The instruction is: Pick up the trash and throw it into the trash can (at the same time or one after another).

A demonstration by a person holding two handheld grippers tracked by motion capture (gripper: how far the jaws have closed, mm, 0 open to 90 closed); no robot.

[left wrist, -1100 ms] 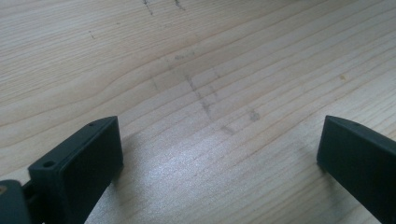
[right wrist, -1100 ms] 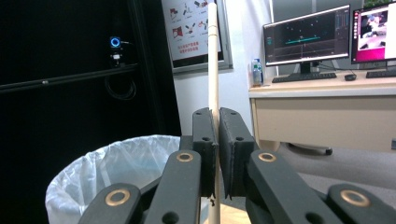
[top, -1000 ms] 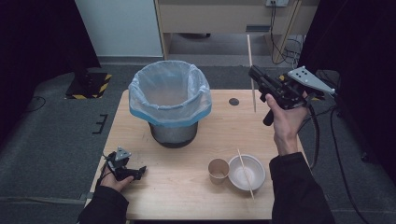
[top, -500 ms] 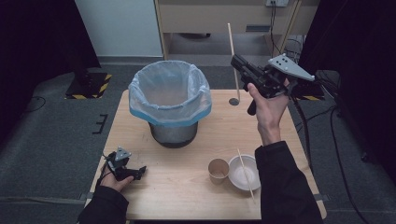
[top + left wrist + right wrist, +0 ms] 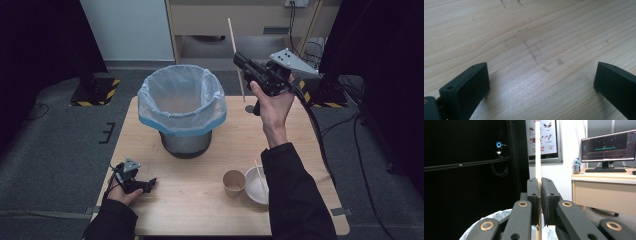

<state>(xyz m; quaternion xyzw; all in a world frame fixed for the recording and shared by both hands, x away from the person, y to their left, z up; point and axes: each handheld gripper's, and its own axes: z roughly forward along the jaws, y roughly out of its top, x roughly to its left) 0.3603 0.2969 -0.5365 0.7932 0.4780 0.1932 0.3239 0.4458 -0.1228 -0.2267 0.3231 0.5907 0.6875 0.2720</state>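
Note:
My right gripper (image 5: pixel 240 59) is raised above the table's back right, just right of the bin, shut on a pale wooden chopstick (image 5: pixel 235 55) that stands nearly upright. In the right gripper view the chopstick (image 5: pixel 538 150) rises between the closed jaws of that gripper (image 5: pixel 540 187), with the bin's bag (image 5: pixel 499 220) below. A grey bin with a clear, blue-edged bag (image 5: pixel 181 107) stands at the table's back centre. My left gripper (image 5: pixel 145 184) rests on the table at the front left, open, with bare wood between its jaws (image 5: pixel 541 82).
A brown paper cup (image 5: pixel 233 182) and a white bowl (image 5: pixel 252 189) holding another chopstick (image 5: pixel 259 172) sit at the front right. A small dark disc (image 5: pixel 249 108) lies on the wooden table (image 5: pixel 190 200) behind the hand. A desk with a monitor (image 5: pixel 607 145) stands beyond.
My right gripper has moved left toward the bin with the chopstick, which has turned more upright. The left gripper has stayed put.

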